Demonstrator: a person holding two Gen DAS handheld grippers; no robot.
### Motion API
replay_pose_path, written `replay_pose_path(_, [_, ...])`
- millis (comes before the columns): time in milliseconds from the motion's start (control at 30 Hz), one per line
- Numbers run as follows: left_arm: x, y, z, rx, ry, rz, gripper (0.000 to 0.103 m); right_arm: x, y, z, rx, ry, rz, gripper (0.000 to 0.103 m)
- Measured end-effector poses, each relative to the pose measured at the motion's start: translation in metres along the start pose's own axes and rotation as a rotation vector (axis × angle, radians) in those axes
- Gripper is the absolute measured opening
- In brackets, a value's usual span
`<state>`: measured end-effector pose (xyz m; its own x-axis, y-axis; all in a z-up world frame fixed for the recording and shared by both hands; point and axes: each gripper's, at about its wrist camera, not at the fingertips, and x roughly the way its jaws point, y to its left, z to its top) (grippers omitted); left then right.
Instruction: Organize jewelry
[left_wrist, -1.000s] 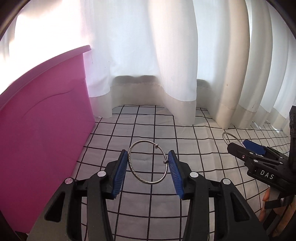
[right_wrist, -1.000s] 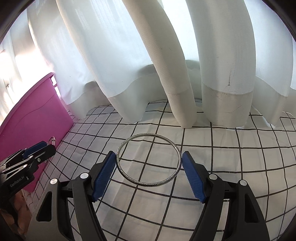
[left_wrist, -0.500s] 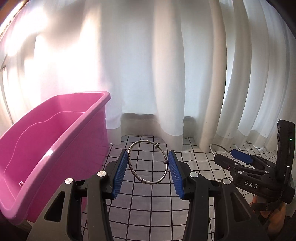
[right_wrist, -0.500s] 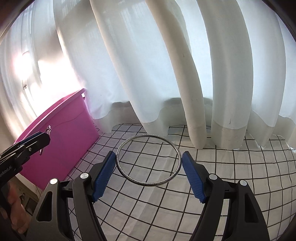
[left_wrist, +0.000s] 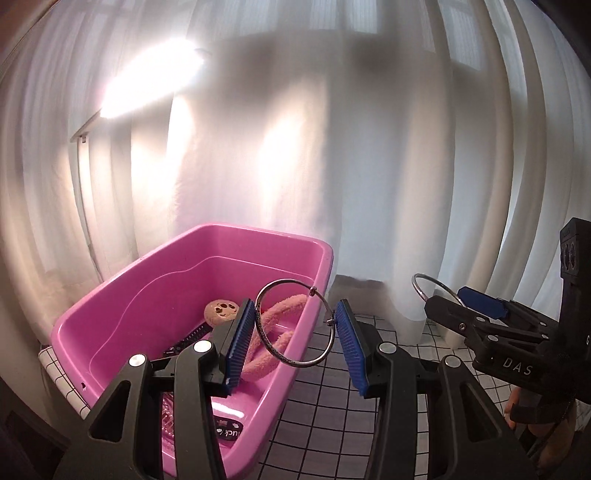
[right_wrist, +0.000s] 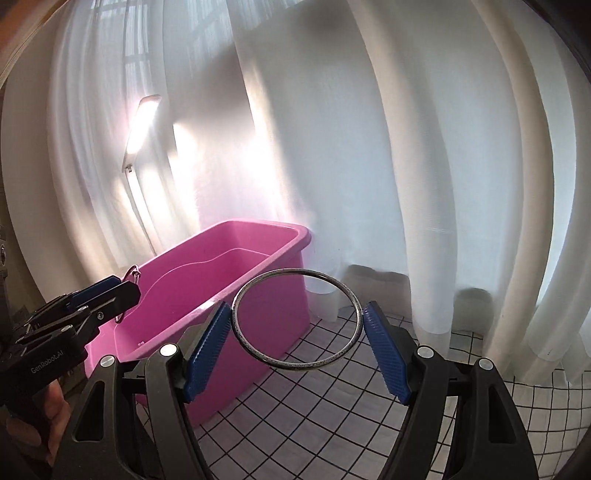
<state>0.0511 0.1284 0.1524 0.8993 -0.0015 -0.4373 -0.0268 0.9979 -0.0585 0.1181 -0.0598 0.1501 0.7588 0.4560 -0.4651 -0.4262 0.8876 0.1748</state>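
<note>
**Two bangles held up, one per tool, beside the pink tub**

Left to right. The pink rectangular plastic tub (left_wrist: 155, 295) sits at the left edge of the white cloth-covered surface w/ black grid lines (left_wrist: 325, 398). Inside the tub: 1 fuzzy pink looped band (left_wrist: 275, 339), 1 tan round piece w/ cut-out holes (left_wrist: 221, 311), 1 dark comb-like strip (left_wrist: 192, 338) and 1 dark tag w/ white lettering (left_wrist: 229, 432) at the bottom; other small bits are too hidden to ID.

Left tool (left_wrist: 295, 338): raised, pointing fwd, tips over the tub's right wall. Its blue ribbed pads (left_wrist: 242, 341) are clenched on 1 thin silver wire bangle w/ a small bead clasp (left_wrist: 295, 363), pinched across its width, hoop tilted and hanging in the air partly over the tub interior.

Right tool (right_wrist: 297, 338): also raised, level w/ the left one and just right of the tub, above the grid cloth. Its blue pads (right_wrist: 386, 350) grip 1 larger, thicker silver bangle w/ a textured band (right_wrist: 295, 365) at both sides, the ring lying near-flat betw. them, clear of the surface.

Count: 2 tools, 2 bangles, 1 tub. Behind everything, white sheer curtains (right_wrist: 424, 166) hang down to the surface, w/ 1 lit lamp bar (right_wrist: 142, 118) glowing through them upper left.
</note>
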Motion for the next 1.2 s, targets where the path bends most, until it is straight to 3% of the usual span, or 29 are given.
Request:
replay_pose_path(333, [0.028, 0.092, 0.007, -0.095, 0.067, 0.161, 0.044, 0.059, 0.089, 0.040, -0.143, 0.078, 0.096, 0.071])
replay_pose_path(500, [0.044, 0.118, 0.004, -0.124, 0.113, 0.218, 0.045, 0.098, 0.111, 0.044, -0.165, 0.142, 0.093, 0.071])
replay_pose_path(700, [0.058, 0.133, -0.002, -0.176, 0.162, 0.219, 0.047, 0.133, 0.117, 0.038, -0.158, 0.213, 0.070, 0.071])
replay_pose_path(733, [0.057, 0.135, -0.002, -0.177, 0.163, 0.230, 0.050, 0.135, 0.118, 0.036, -0.161, 0.220, 0.060, 0.072])
replay_pose_path(800, [0.055, 0.137, -0.002, -0.181, 0.159, 0.232, 0.073, 0.136, 0.119, 0.034, -0.170, 0.233, 0.047, 0.072])
replay_pose_path(900, [0.048, 0.139, 0.000, -0.196, 0.135, 0.242, 0.091, 0.135, 0.120, 0.035, -0.184, 0.228, 0.005, 0.072])
replay_pose_path(1200, [0.049, 0.139, -0.002, -0.200, 0.157, 0.247, 0.091, 0.134, 0.117, 0.030, -0.164, 0.226, -0.015, 0.073])
